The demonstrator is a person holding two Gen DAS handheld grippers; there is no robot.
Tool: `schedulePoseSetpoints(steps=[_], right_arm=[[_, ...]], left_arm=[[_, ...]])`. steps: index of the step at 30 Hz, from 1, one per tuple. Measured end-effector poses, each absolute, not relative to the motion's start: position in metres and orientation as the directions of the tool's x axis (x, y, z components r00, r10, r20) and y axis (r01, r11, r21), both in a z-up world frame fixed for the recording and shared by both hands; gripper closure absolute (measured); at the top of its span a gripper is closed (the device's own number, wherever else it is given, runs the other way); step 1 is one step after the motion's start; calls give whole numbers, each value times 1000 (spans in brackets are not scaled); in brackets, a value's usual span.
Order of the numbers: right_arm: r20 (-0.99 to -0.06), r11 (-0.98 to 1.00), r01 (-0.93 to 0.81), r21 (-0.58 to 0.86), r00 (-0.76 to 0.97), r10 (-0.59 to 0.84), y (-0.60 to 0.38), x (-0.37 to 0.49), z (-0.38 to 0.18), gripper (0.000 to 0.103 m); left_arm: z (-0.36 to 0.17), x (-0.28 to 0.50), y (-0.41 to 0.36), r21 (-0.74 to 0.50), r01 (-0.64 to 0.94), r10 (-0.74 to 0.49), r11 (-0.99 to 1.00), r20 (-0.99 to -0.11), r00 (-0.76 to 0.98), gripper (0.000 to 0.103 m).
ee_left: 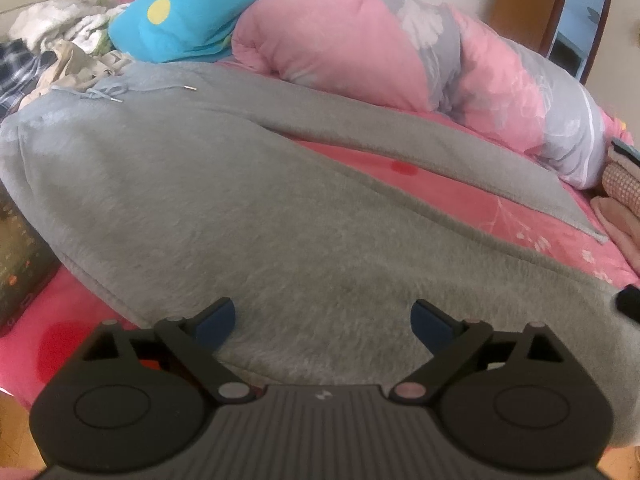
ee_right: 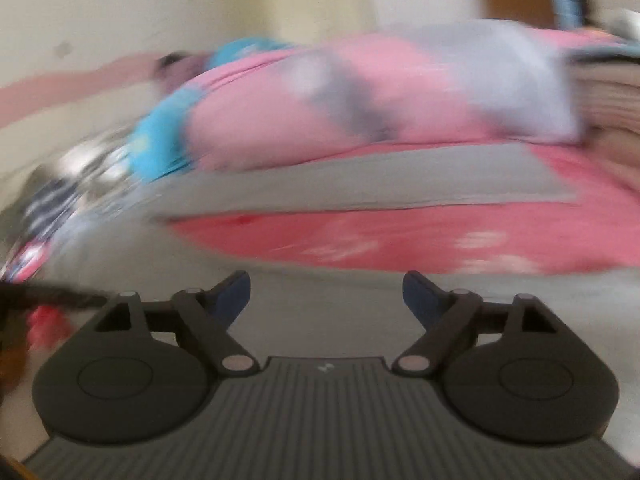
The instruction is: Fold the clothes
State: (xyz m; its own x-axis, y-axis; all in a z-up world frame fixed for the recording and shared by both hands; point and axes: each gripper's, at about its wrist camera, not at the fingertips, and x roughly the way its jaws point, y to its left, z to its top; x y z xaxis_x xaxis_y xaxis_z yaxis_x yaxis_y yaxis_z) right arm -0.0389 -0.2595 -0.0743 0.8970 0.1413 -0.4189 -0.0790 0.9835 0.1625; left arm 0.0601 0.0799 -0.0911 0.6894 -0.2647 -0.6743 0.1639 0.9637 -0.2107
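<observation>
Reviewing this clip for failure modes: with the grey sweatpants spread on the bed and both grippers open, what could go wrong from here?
1. The grey sweatpants overhang the near bed edge; they may slide off.
2. The drawstring lies loose and could snag.
3. Left gripper and right gripper hold nothing, and the right view is blurred, so a regrasp may miss.

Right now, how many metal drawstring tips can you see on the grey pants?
2: one tip near the pink quilt, the other tip left of it, by the knot. More may be hidden.

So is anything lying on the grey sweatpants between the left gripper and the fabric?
Nothing visible. The left gripper hangs with open jaws directly over bare fabric of the grey sweatpants.
</observation>
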Motion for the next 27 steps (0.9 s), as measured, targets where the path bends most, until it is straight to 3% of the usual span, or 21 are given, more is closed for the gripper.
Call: schedulePoseSetpoints(steps=[4, 5, 9, 27], right_arm=[[-527, 995, -55, 82, 845, 91, -223, -11, -94, 7], [-575, 997, -47, 64, 814, 75, -215, -3, -103, 1], [-566, 999, -29, -24, 824, 10, -197, -9, -116, 1], [-688, 997, 72, 24, 725, -36, -192, 12, -105, 1]], left_arm=[[-92, 60, 80, -214, 168, -270, 962, -673, 688, 6], [-92, 61, 80, -215, 170, -272, 962, -673, 688, 5], [-92, 62, 81, -218, 177, -279, 960, -673, 685, 4], [-92, 62, 81, -227, 185, -291, 956, -673, 681, 0]])
